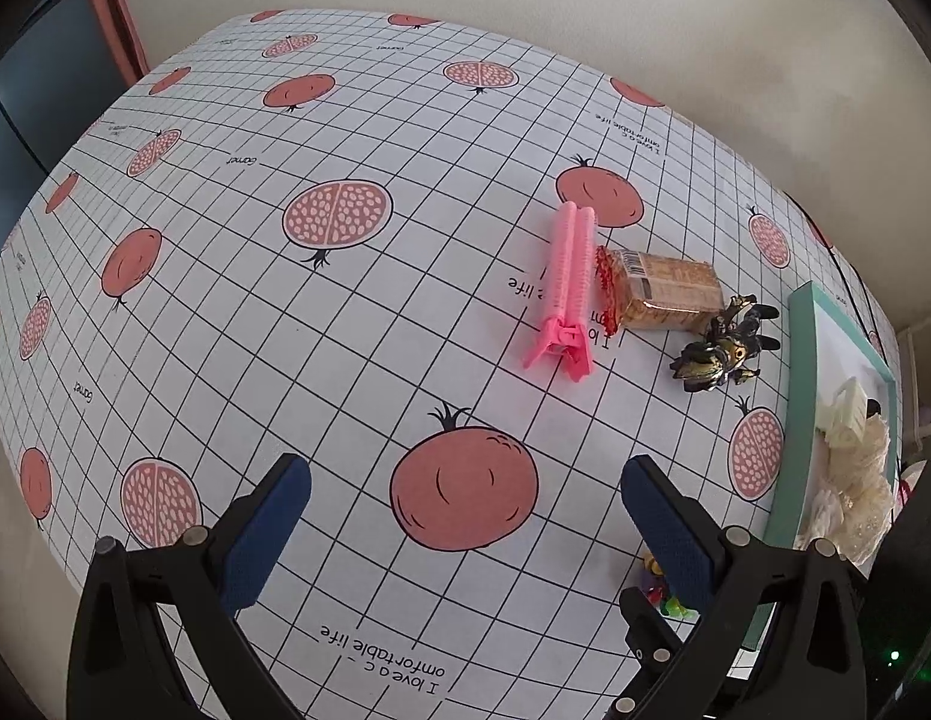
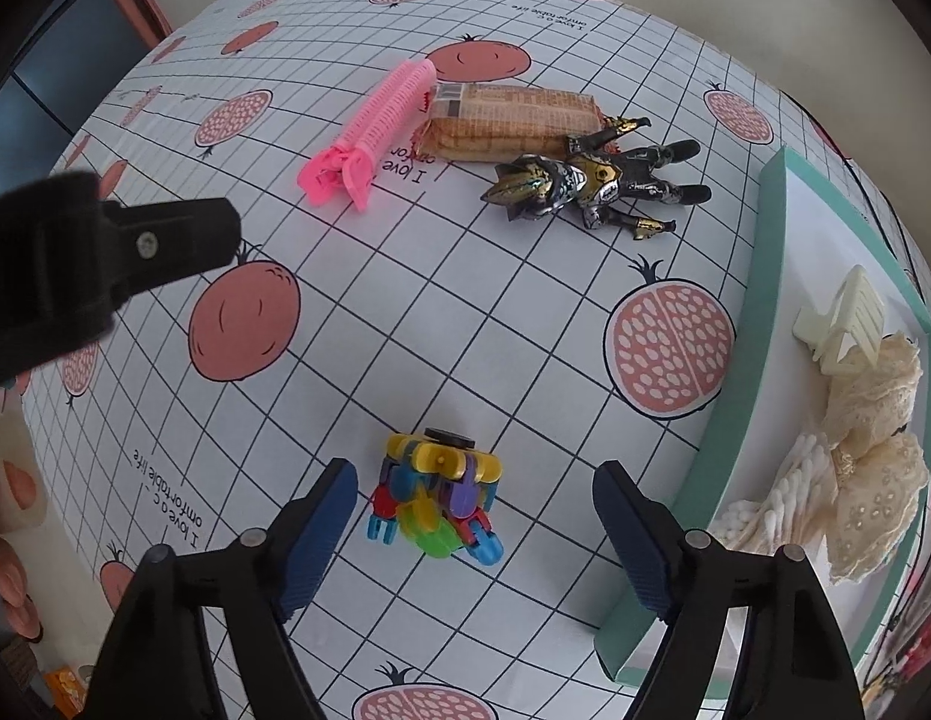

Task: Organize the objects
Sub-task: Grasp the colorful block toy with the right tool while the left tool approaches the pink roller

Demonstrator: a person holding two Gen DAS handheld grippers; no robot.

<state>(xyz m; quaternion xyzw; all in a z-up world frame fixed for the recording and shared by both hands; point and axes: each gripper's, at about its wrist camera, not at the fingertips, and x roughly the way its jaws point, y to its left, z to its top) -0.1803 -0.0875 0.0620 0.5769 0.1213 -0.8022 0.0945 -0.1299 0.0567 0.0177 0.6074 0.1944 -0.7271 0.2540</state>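
Your right tool (image 2: 468, 516) hangs wide open and empty around the multicoloured block toy (image 2: 438, 495) at its 12 o'clock, so close down on it, then carry it to the teal tray (image 2: 765, 276) at 2 o'clock; your left tool (image 1: 465, 501) gapes empty above the tabletop (image 1: 285, 360).

Domestic room, most likely a home. Table (image 1: 237, 360) covered with a wipe-clean cloth printed with pomegranates, a black grid and the slogan "I love a comfortable life". Household odds and ends on it: pink hair-roller clip (image 2: 369, 126), wrapped biscuit packet (image 2: 513, 117), armoured toy figure (image 2: 591, 183), building-block toy (image 2: 438, 495). Teal-rimmed tray (image 2: 759, 300) holds a cream claw clip (image 2: 840, 318), lace bow (image 2: 873, 456) and cotton swabs (image 2: 777, 510). Plain pale wall (image 1: 645, 12) behind; pink-framed dark panel at the left edge.
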